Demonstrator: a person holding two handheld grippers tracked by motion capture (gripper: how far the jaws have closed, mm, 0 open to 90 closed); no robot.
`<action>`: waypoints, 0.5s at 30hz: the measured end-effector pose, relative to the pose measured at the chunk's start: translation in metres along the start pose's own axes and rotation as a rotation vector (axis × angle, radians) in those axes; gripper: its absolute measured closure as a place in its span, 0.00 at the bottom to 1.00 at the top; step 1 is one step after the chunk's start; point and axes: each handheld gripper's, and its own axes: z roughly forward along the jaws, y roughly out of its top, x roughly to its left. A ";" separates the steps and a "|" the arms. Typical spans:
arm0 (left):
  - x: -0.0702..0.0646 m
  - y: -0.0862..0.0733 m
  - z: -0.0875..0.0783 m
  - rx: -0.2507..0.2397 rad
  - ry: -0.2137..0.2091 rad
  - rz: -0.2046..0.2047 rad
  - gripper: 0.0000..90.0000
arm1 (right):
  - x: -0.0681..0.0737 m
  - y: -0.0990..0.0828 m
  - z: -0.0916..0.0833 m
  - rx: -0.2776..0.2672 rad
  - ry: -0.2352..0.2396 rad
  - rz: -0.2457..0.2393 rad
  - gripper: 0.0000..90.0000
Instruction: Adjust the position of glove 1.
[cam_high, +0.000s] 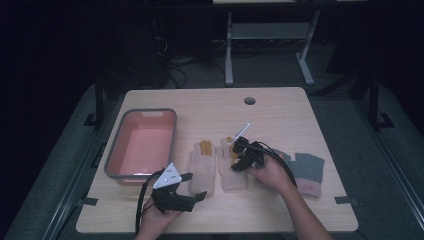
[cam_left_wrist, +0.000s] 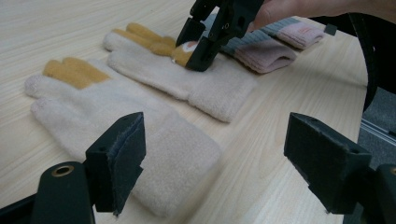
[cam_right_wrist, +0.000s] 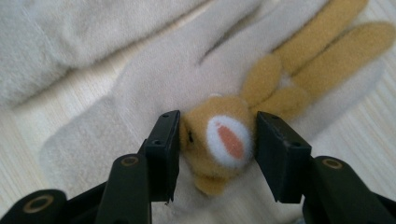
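Observation:
Two cream gloves with tan fingers lie palm-down side by side at the table's middle: the left glove (cam_high: 201, 167) (cam_left_wrist: 93, 112) and the right glove (cam_high: 233, 179) (cam_left_wrist: 187, 81) (cam_right_wrist: 154, 70). A tan plush animal face (cam_right_wrist: 224, 140) (cam_left_wrist: 183, 50) with long ears sits on the right glove. My right gripper (cam_high: 235, 159) (cam_left_wrist: 189, 49) (cam_right_wrist: 217, 126) points down on it, a pad touching each side of the face. My left gripper (cam_high: 196, 186) (cam_left_wrist: 215, 135) hovers wide open by the left glove's cuff, nothing between its fingers.
A grey-rimmed pink tub (cam_high: 150, 111) stands at the left of the table. A grey and pink pair of gloves (cam_high: 307, 172) (cam_left_wrist: 271, 46) lies to the right of the right hand. A cable hole (cam_high: 249, 100) is near the far edge.

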 end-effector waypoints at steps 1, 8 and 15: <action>0.000 0.000 0.000 -0.001 0.000 0.000 0.23 | 0.000 0.000 0.000 -0.001 0.000 0.003 0.57; -0.001 0.000 -0.001 -0.005 0.003 0.001 0.23 | 0.003 0.001 0.001 0.013 -0.026 -0.007 0.56; 0.001 0.000 -0.001 -0.005 0.001 -0.005 0.23 | 0.005 0.002 -0.003 0.019 -0.030 0.003 0.65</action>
